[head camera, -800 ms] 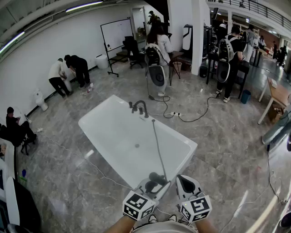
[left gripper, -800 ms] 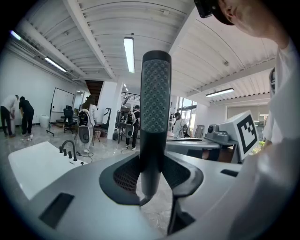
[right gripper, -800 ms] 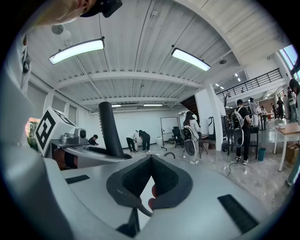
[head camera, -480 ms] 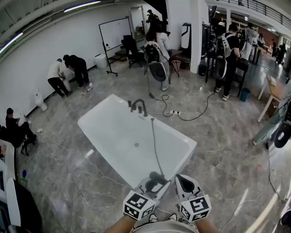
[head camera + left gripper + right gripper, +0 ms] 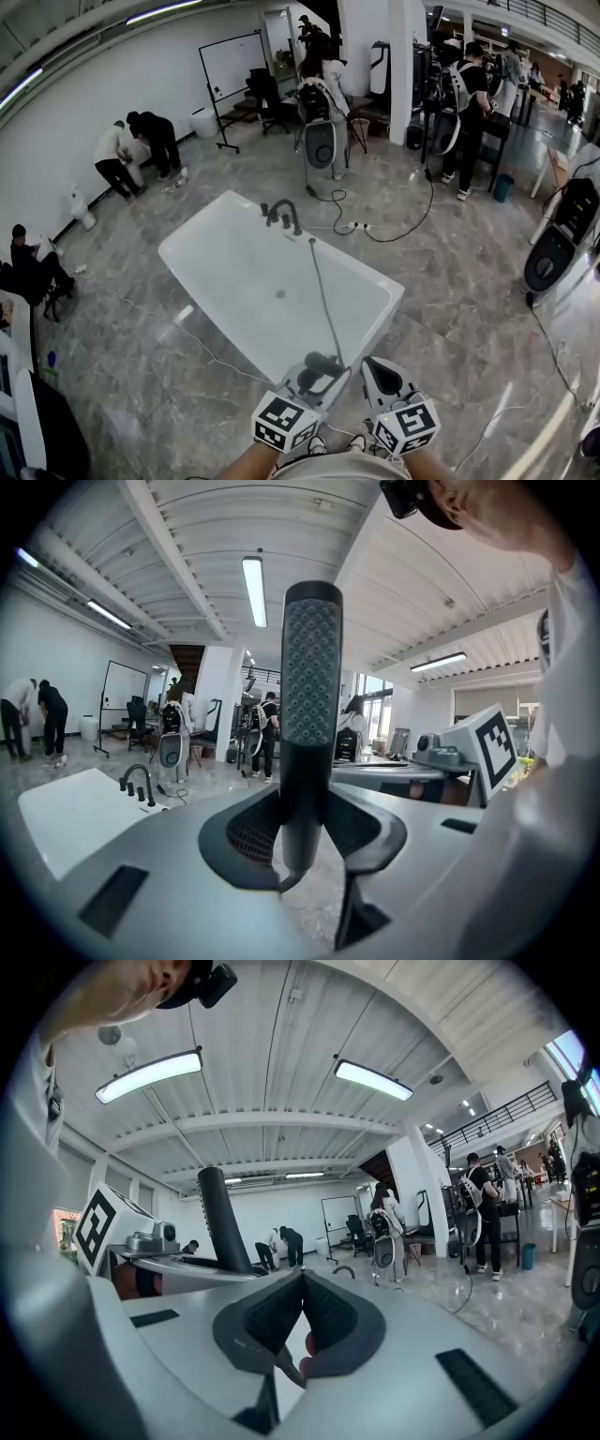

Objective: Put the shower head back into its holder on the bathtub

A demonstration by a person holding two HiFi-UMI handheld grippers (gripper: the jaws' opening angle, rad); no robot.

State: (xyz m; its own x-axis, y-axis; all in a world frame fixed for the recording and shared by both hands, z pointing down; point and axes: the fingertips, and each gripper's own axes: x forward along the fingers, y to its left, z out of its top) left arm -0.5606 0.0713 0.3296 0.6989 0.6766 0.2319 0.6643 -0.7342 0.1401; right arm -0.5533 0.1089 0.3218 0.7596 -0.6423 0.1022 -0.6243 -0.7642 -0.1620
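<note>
our left gripper (image 5: 312,382) clamps the shower head (image 5: 320,362) upright over the bathtub's (image 5: 180,259) near corner, its holder, we judge, lying straight ahead by the faucet (image 5: 282,215) on the far rim, while our right gripper (image 5: 380,377) sits alongside, closed and empty.

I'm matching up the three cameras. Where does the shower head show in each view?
Head view: the shower head is at bottom centre, gripped by the left gripper.
Left gripper view: it stands upright in the centre, clamped between the jaws.
Right gripper view: it is a dark upright bar left of centre.
Shared landmark: the black faucet.
</note>
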